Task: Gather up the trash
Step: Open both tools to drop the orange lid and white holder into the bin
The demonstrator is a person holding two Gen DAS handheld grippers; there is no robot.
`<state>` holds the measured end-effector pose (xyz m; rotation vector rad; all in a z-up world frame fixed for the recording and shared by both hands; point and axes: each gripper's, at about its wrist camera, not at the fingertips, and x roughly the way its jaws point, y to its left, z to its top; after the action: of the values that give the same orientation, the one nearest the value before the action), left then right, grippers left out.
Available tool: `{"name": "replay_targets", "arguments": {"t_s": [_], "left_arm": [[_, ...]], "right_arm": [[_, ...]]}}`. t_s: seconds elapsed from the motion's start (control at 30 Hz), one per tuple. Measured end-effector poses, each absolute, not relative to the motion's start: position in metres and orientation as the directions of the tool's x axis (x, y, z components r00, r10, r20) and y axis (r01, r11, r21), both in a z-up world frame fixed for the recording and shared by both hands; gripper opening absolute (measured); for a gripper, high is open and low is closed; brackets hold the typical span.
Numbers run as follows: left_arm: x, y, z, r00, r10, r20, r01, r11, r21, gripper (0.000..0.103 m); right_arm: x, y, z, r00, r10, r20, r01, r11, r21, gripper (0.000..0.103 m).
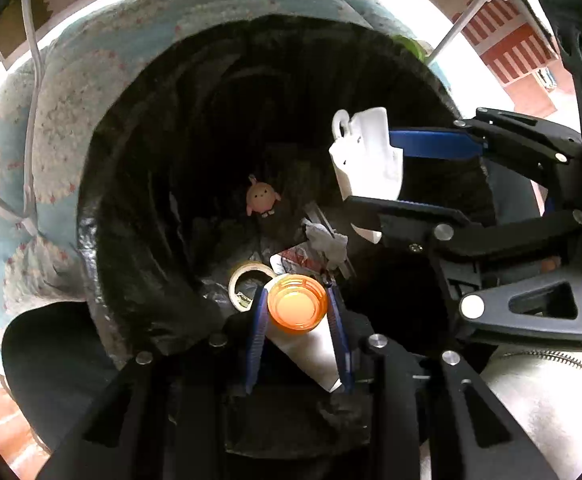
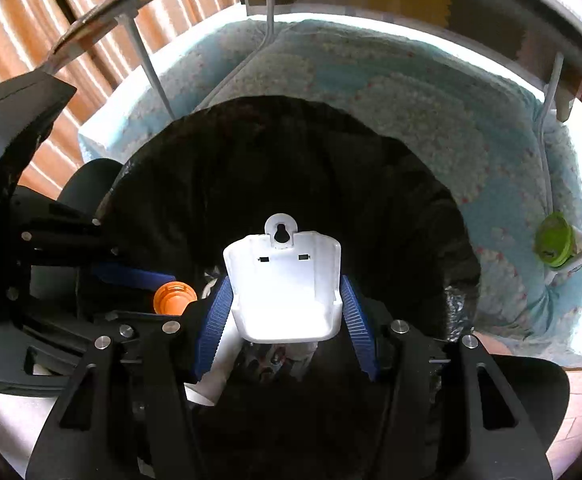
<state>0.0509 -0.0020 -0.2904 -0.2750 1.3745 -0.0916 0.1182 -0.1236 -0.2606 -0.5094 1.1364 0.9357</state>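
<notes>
Orange-capped tube (image 1: 297, 308) clamped in left hand-held gripper (image 1: 297, 312), white holder (image 2: 285, 288) clamped in right hand-held gripper (image 2: 285, 312), both over the black-lined bin (image 1: 163, 184) holding a tape roll (image 1: 247, 280) and pink toy (image 1: 262, 200).

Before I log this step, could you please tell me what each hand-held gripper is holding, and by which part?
Left hand-held gripper: white tube with orange cap, gripped just below the cap. Right hand-held gripper: white plastic bracket, clamped by its two side walls.
</notes>
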Motion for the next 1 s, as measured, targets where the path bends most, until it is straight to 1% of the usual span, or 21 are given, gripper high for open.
{"name": "replay_targets", "arguments": {"t_s": [0.1,0.17,0.2,0.23,0.27,0.33,0.4,0.5,0.8,1.0], "left_arm": [[0.052,-0.005,-0.291,0.189,-0.225,-0.956,-0.090,0.965,-0.245,0.029],[0.053,-0.005,-0.291,0.187,-0.230,-0.955,-0.089,0.964,-0.250,0.031],[0.053,-0.005,-0.290,0.185,-0.231,-0.955,-0.091,0.964,-0.251,0.034],[0.053,-0.005,-0.289,0.187,-0.236,-0.954,-0.094,0.962,-0.256,0.038],[0.054,-0.005,-0.288,0.190,-0.239,-0.952,-0.095,0.961,-0.260,0.040],[0.054,-0.006,-0.284,0.200,-0.242,-0.949,-0.092,0.960,-0.265,0.048],[0.055,-0.006,-0.280,0.211,-0.237,-0.948,-0.091,0.961,-0.261,0.050],[0.054,-0.004,-0.275,0.226,-0.250,-0.941,-0.095,0.956,-0.277,0.050],[0.050,0.000,-0.255,0.282,-0.241,-0.929,-0.078,0.959,-0.273,0.050],[0.043,0.005,-0.228,0.349,-0.220,-0.911,-0.050,0.966,-0.252,0.050]], "right_arm": [[0.118,-0.123,-0.263,0.115,0.357,-0.927,-0.832,0.544,0.106,0.055],[0.118,-0.122,-0.262,0.116,0.355,-0.928,-0.830,0.547,0.106,0.055],[0.118,-0.122,-0.262,0.116,0.356,-0.927,-0.830,0.547,0.106,0.058],[0.118,-0.122,-0.262,0.119,0.358,-0.926,-0.832,0.545,0.104,0.065],[0.118,-0.122,-0.261,0.125,0.360,-0.924,-0.833,0.544,0.099,0.067],[0.117,-0.122,-0.260,0.130,0.363,-0.923,-0.835,0.542,0.096,0.067],[0.118,-0.124,-0.258,0.130,0.369,-0.920,-0.831,0.547,0.102,0.067],[0.120,-0.127,-0.252,0.138,0.379,-0.915,-0.825,0.555,0.106,0.067],[0.121,-0.130,-0.232,0.162,0.417,-0.894,-0.822,0.559,0.112,0.067],[0.118,-0.134,-0.203,0.220,0.465,-0.858,-0.827,0.555,0.089,0.067]]}}
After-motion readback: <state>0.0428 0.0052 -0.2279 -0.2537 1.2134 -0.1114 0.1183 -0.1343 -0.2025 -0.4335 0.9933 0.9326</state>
